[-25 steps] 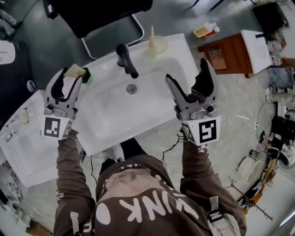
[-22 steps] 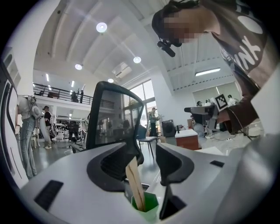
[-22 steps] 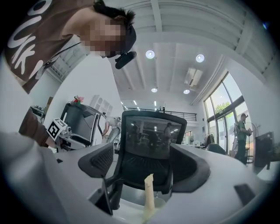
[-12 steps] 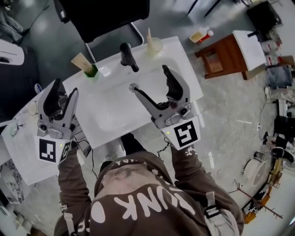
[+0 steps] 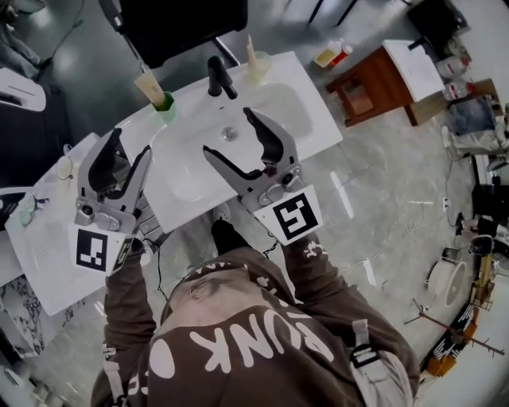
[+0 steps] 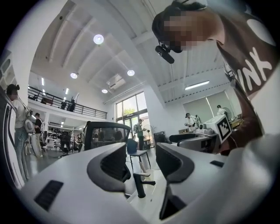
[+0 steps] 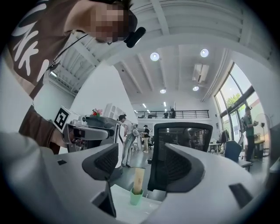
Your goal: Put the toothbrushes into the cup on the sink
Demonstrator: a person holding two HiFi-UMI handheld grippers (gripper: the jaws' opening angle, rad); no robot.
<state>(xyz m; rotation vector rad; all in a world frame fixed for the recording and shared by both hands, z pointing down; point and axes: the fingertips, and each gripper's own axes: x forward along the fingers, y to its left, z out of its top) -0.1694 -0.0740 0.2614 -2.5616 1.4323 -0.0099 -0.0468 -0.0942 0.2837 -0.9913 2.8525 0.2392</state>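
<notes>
1. Left gripper [image 5: 130,147]: you hold it at the near left, above the join between the sink [image 5: 314,119] and the white board [image 5: 40,230] beside it. In the left gripper view, the left gripper [image 6: 141,153] has its fingers apart with nothing gripped. The black faucet [image 6: 139,188] shows through the gap, well beyond the fingertips.

2. Right gripper [image 5: 229,131]: you hold it over the middle of the basin, pointing toward the far left. In the right gripper view, the right gripper [image 7: 142,153] has its fingers apart and closing, and no object lies between the pads. The green cup [image 7: 136,197] stands in line with the gap, well apart from it.

3. Task items:
   - The pale cup [image 5: 258,67] stands on the far rim of the sink, just right of the faucet [image 5: 219,77]. A slim cream stick [image 5: 250,49] stands upright in it. It is too small to confirm as a toothbrush.
   - The green cup [image 5: 165,102] stands on the far left corner of the sink, left of the faucet. A flat tan piece [image 5: 149,83] stands in it. The same tan piece [image 7: 138,179] is upright in the right gripper view.

4. Surroundings: a black chair [image 5: 183,20] stands beyond the far edge of the sink. A wooden side table [image 5: 370,83] stands at the far right, apart from the sink.
</notes>
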